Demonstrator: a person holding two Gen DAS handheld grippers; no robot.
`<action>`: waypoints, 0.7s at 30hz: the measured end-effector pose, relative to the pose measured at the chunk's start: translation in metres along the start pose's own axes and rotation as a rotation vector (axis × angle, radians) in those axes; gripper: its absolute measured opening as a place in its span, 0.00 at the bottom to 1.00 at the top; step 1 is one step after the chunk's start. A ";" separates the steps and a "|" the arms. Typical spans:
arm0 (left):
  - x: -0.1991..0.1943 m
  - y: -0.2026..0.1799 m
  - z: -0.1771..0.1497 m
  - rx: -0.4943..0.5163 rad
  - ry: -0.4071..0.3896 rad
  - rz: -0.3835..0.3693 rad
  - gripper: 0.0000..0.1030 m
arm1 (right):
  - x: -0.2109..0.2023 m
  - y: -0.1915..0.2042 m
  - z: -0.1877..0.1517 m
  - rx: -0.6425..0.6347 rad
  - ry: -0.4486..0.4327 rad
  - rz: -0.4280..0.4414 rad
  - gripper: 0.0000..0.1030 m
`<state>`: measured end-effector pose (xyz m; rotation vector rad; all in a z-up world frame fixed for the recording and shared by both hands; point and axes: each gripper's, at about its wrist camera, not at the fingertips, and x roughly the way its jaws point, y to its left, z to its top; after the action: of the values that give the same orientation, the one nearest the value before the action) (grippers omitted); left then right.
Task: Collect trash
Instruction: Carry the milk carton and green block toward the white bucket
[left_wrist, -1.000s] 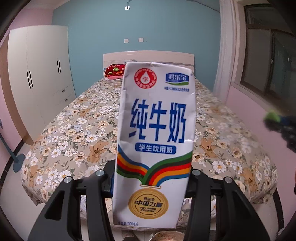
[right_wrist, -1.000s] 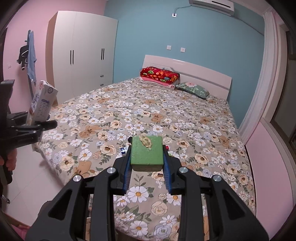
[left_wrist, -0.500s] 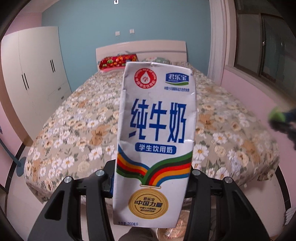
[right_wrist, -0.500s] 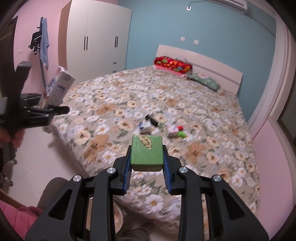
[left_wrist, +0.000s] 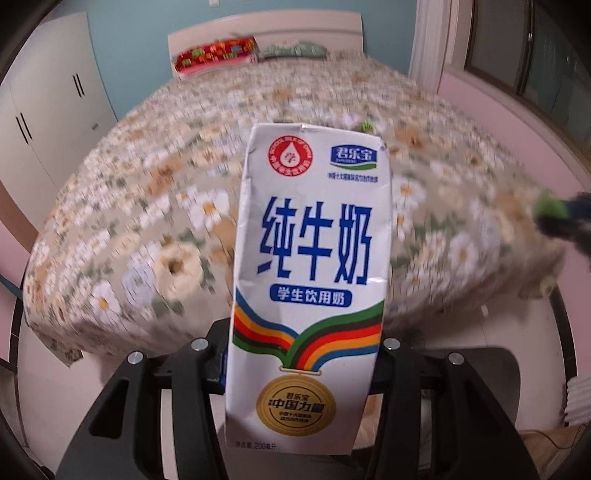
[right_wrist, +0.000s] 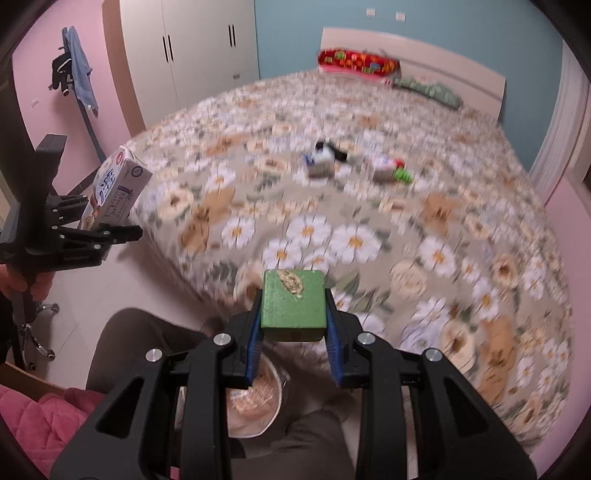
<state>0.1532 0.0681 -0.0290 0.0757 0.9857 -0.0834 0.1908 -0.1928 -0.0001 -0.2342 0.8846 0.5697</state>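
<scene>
bed (right_wrist: 369, 236): fills the view ahead, top mostly bare
litter (right_wrist: 321, 162): small cluster mid-bed, blurred
floor (right_wrist: 122, 280): open strip along bed's left edge
bowl (right_wrist: 255, 402): straight below right gripper (right_wrist: 293, 325), between person's knees (right_wrist: 129, 350)
wardrobe (right_wrist: 184, 48): shuts off far left

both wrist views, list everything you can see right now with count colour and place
milk carton: 1, white and blue, in left gripper
green block: 1, green, in right gripper
small items: a few, mixed colours, blurred, mid bed
bed: 1, floral cover, fills the middle
pillows: 2, red and green, at headboard
wardrobe: 1, white, left wall
bin: 1, lined, on the floor below right gripper
left gripper: 1, black
right gripper: 1, black, blue pads
hand: 1, on left gripper's handle
</scene>
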 end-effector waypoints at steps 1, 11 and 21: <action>0.006 -0.002 -0.005 0.005 0.018 -0.008 0.49 | 0.006 0.000 -0.004 0.004 0.012 0.008 0.30; 0.061 -0.024 -0.057 0.092 0.183 -0.046 0.49 | 0.089 0.010 -0.057 0.050 0.167 0.086 0.30; 0.114 -0.046 -0.104 0.147 0.332 -0.083 0.49 | 0.156 0.023 -0.107 0.088 0.302 0.153 0.30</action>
<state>0.1244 0.0288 -0.1827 0.1878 1.3140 -0.2253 0.1843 -0.1609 -0.1876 -0.1761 1.2247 0.6456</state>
